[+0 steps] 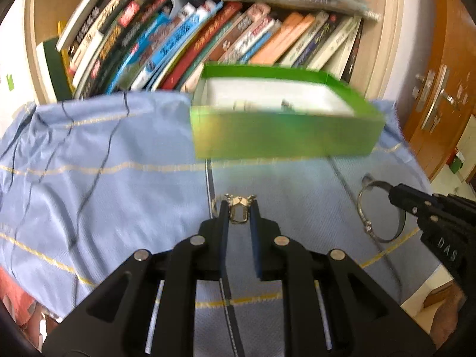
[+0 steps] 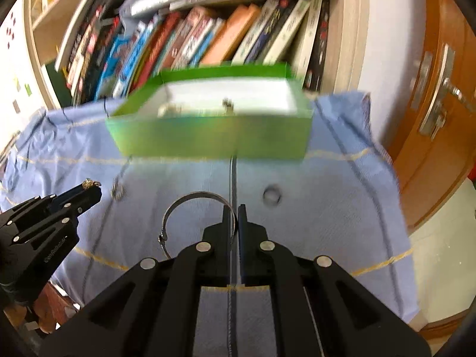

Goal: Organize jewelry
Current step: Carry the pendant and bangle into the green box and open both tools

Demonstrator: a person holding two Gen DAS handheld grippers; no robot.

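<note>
My left gripper (image 1: 239, 206) is shut on a small ornate silver ring (image 1: 238, 215), held above the blue cloth (image 1: 119, 178). My right gripper (image 2: 236, 211) is shut on the rim of a thin silver bangle (image 2: 193, 195), which hangs out to its left. Beyond both stands an open green box (image 1: 285, 134) with a white inside and a few small jewelry pieces (image 2: 169, 108) lying in it. Each gripper appears in the other's view: the right gripper (image 1: 394, 192) with the bangle (image 1: 364, 220), the left gripper (image 2: 92, 189) with the ring (image 2: 90, 183).
Two loose rings lie on the cloth, a silver ring (image 2: 118, 192) at left and a dark ring (image 2: 272, 197) at right. A bookshelf (image 1: 208, 29) packed with leaning books stands behind the box. A wooden door (image 2: 440, 104) is at the right, past the table's edge.
</note>
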